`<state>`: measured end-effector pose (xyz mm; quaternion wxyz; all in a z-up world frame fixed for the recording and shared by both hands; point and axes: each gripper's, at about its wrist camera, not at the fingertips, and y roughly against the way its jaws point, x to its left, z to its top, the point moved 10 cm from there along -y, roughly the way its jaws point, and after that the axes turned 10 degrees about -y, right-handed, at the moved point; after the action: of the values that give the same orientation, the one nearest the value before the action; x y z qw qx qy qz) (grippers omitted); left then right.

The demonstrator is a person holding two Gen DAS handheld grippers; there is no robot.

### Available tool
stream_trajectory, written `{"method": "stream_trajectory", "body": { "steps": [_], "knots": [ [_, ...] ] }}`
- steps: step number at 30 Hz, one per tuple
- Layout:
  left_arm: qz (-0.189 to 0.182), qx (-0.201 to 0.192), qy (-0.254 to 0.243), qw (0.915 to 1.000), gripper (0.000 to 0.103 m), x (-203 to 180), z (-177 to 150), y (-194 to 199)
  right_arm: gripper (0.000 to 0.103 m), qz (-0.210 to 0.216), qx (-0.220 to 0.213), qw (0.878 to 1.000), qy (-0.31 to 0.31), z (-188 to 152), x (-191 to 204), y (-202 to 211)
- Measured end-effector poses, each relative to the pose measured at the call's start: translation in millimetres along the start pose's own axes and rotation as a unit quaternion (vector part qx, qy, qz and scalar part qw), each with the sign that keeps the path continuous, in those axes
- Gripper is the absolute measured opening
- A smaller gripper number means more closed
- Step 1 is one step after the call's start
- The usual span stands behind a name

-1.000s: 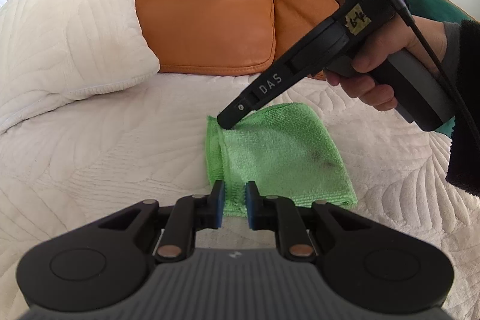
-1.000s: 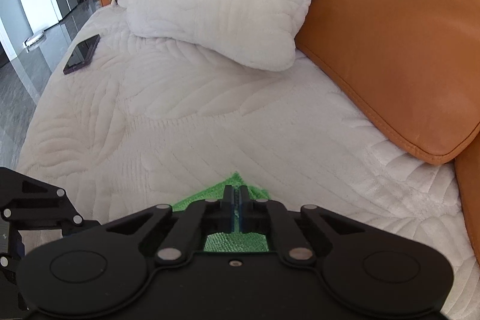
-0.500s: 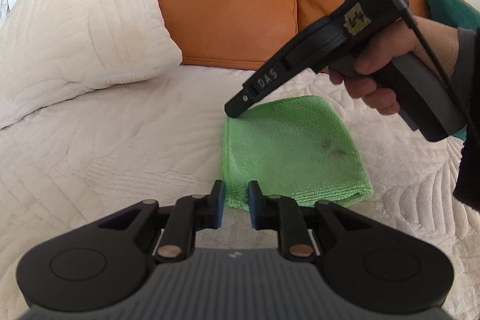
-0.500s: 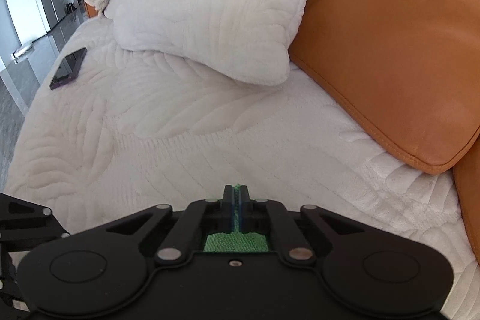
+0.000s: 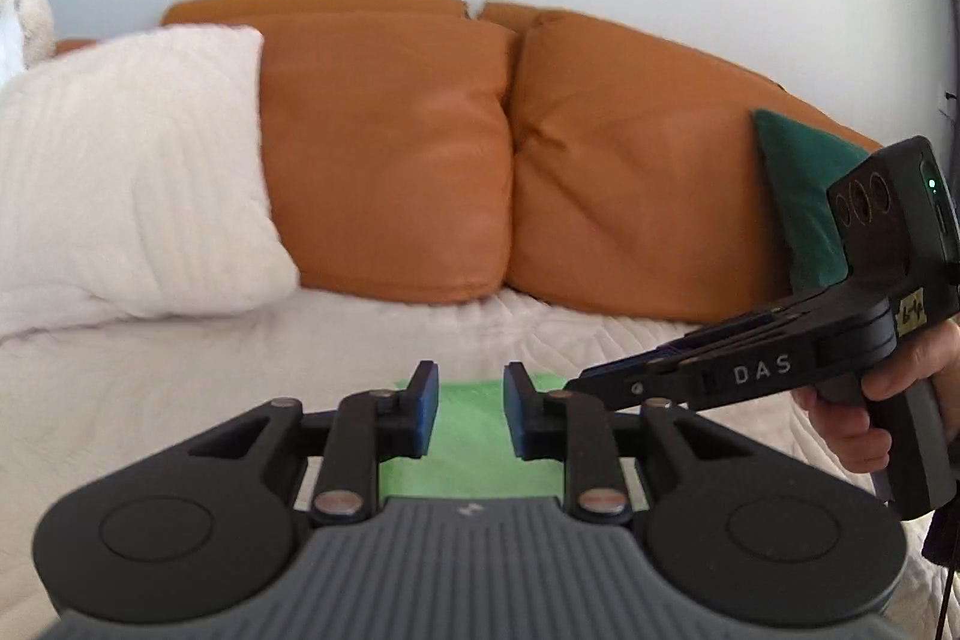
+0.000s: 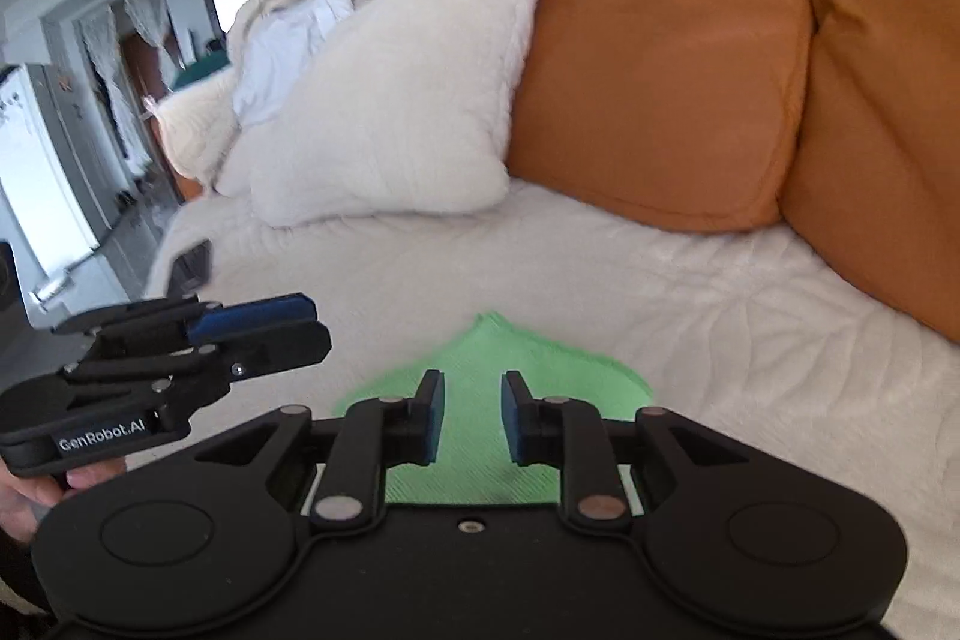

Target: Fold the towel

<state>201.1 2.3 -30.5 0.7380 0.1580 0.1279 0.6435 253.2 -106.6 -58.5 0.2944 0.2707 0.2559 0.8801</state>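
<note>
A green towel (image 6: 480,400) lies folded and flat on the white quilted sofa seat (image 6: 690,316). In the left wrist view only a strip of the towel (image 5: 468,436) shows below my left gripper (image 5: 470,415), whose jaws are opening with nothing pressed between the blue pads. My right gripper (image 6: 473,415) hovers above the towel, its jaws opening and empty too. In the left wrist view the right gripper's fingers (image 5: 606,382) reach in from the right, held by a hand (image 5: 858,418). The right wrist view shows the left gripper (image 6: 300,325) at the left.
A white pillow (image 5: 120,196) and orange back cushions (image 5: 390,160) line the rear of the seat. A dark green cushion (image 5: 798,184) leans at the far right. A phone (image 6: 192,262) lies near the seat's left end, beyond it a fridge (image 6: 36,196).
The right gripper let go of the towel's corner, opened and drew back to the right. The left gripper opened wider and tilted up, so less towel shows.
</note>
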Motion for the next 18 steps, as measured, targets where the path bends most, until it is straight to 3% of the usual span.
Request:
{"method": "stream_trajectory", "body": {
  "steps": [3,8,11,15,18],
  "knots": [
    [0.040,0.071,-0.020,0.9964,0.029,-1.1,-31.3,-21.6,0.022,-0.022,0.015,1.000,-0.005,-8.3,-6.5,-18.6],
    [0.091,0.084,-0.044,0.9913,0.030,13.7,-41.0,-19.8,0.022,-0.023,0.021,1.000,0.002,-8.8,-0.4,-39.5],
    [0.084,0.076,-0.026,0.9932,0.031,20.1,-38.9,-14.2,0.022,-0.014,0.020,1.000,0.011,-5.1,6.5,-43.4],
    [0.076,0.032,-0.066,0.9944,0.031,10.5,-23.5,-3.2,0.021,0.023,0.025,0.999,-0.002,-10.9,11.3,-21.2],
    [0.057,0.050,-0.057,0.9955,0.031,8.4,-30.4,-15.9,0.022,0.015,0.043,0.999,0.012,-30.3,11.5,-8.3]
  ]
}}
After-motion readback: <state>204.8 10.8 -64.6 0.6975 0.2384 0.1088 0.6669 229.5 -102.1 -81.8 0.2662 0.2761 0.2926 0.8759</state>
